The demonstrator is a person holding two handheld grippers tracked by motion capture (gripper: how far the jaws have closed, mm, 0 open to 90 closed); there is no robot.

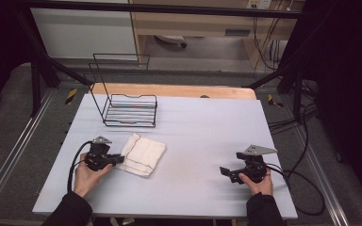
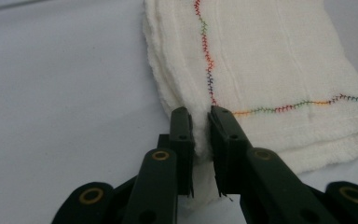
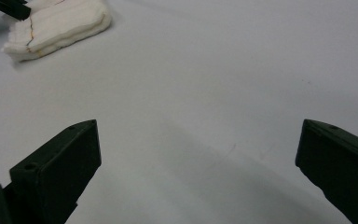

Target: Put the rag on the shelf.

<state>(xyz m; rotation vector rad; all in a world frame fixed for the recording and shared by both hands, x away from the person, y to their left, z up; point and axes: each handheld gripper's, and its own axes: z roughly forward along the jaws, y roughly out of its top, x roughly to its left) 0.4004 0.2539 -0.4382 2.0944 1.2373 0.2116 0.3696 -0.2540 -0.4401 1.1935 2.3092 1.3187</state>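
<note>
A folded white cloth (image 1: 141, 154) with multicoloured stitching lies on the pale table, left of centre. My left gripper (image 1: 121, 159) sits at the cloth's left edge. In the left gripper view its two black jaws stand almost together, my left gripper (image 2: 200, 116) pinching a fold of the cloth (image 2: 270, 60) at its near edge. My right gripper (image 1: 224, 173) rests on the table at the right, far from the cloth, its jaws pointing left. In the right gripper view the right gripper (image 3: 198, 144) stands wide open over bare table, with the cloth (image 3: 58, 28) far off at the top left.
A black wire rack (image 1: 131, 110) stands at the back left of the table (image 1: 198, 127), behind the cloth. A wooden board (image 1: 169, 90) runs along the far edge. Black cables (image 1: 306, 188) trail off the right side.
</note>
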